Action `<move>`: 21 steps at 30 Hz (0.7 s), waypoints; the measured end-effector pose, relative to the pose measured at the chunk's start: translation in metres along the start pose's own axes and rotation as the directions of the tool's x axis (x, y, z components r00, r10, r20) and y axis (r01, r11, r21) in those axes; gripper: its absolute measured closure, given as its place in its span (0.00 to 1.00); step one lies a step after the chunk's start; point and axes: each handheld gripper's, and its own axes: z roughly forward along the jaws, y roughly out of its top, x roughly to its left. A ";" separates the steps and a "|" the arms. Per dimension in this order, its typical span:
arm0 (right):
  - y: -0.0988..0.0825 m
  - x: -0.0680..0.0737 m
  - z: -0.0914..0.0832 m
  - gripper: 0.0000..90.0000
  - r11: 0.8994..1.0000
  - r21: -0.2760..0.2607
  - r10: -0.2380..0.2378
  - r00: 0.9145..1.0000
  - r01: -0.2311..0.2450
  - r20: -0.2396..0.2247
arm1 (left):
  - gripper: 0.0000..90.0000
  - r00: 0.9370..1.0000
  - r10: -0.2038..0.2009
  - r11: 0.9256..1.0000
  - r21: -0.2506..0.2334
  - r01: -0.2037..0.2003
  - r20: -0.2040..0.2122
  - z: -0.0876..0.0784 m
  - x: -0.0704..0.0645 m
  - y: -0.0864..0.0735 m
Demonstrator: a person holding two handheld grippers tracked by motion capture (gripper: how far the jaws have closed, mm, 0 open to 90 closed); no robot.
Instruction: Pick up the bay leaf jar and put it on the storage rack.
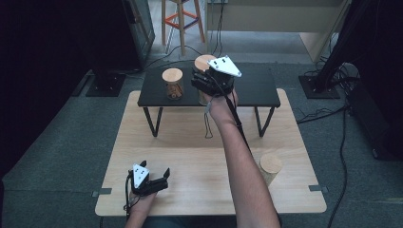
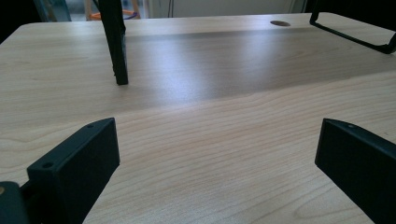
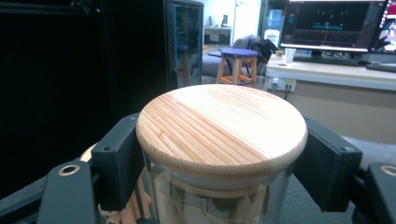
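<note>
A glass jar with a round bamboo lid (image 3: pixel 222 128) stands between the jaws of my right gripper (image 3: pixel 219 163), which is shut on the jar just below the lid. In the high view this jar (image 1: pixel 204 61) is over the black shelf (image 1: pixel 254 90) near its middle, with the right gripper (image 1: pixel 202 80) around it and the forearm reaching in from below. A second lidded jar (image 1: pixel 173 83) stands on the shelf's left part. My left gripper (image 1: pixel 154 170) rests low on the wooden table (image 1: pixel 190 156) at the front left, open, with nothing between its jaws (image 2: pixel 217 154).
A third jar with a wooden lid (image 1: pixel 271 165) stands on the table at the right, close beside the right forearm. The shelf's black legs (image 2: pixel 116 42) rise from the tabletop. Cables, a stool (image 1: pixel 181 19) and dark stands are on the floor around.
</note>
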 end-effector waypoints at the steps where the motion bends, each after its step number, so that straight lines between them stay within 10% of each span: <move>1: 0.000 0.001 0.001 0.27 1.000 0.003 -0.008 1.000 0.008 0.009 | 0.00 1.000 -0.001 1.000 -0.001 0.001 0.002 0.000 0.000 0.000; 21: -0.003 0.000 0.023 0.27 0.999 0.045 -0.026 0.999 0.024 0.036 | 0.00 1.000 -0.004 1.000 -0.006 0.004 0.010 0.000 0.002 -0.001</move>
